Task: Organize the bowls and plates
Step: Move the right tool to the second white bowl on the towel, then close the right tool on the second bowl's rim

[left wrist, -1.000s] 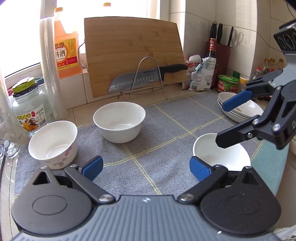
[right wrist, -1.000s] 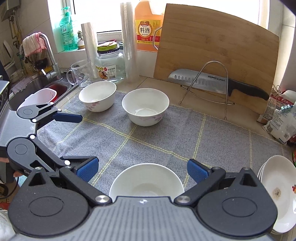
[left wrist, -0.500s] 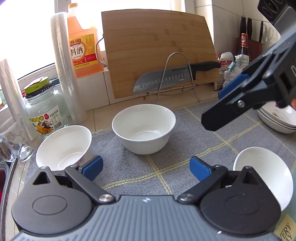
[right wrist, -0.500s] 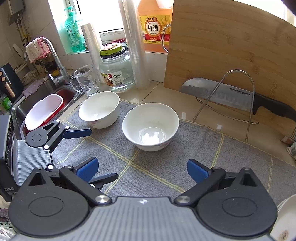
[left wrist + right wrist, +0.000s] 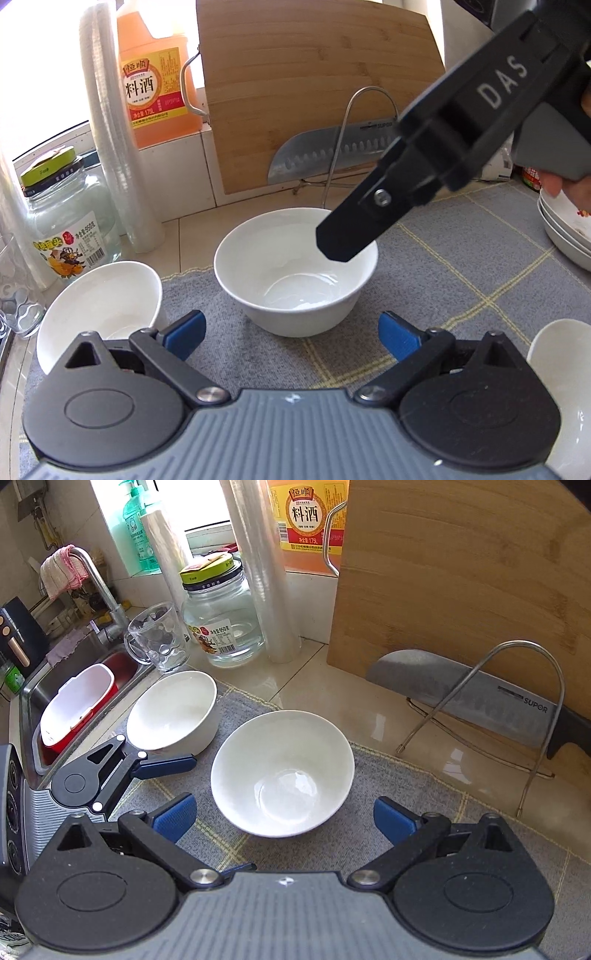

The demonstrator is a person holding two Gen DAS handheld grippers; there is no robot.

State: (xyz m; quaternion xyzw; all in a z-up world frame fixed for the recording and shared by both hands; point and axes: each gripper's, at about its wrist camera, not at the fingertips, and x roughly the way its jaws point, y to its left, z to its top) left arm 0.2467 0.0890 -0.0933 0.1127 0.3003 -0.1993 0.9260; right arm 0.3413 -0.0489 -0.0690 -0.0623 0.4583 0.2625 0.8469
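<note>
While both grippers hover with jaws spread wide, the right gripper (image 5: 282, 818) faces the middle bowl (image 5: 282, 775) on the grey mat (image 5: 424, 786); the left gripper (image 5: 291, 334) hangs nearby, holding nothing.

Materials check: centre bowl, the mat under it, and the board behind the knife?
Centre bowl: glazed ceramic by the look, white with glossy window glare inside. Mat: woven fabric, matte grey with yellow grid lines. Cutting board: bamboo or wood, visible grain strips, unpainted.
</note>
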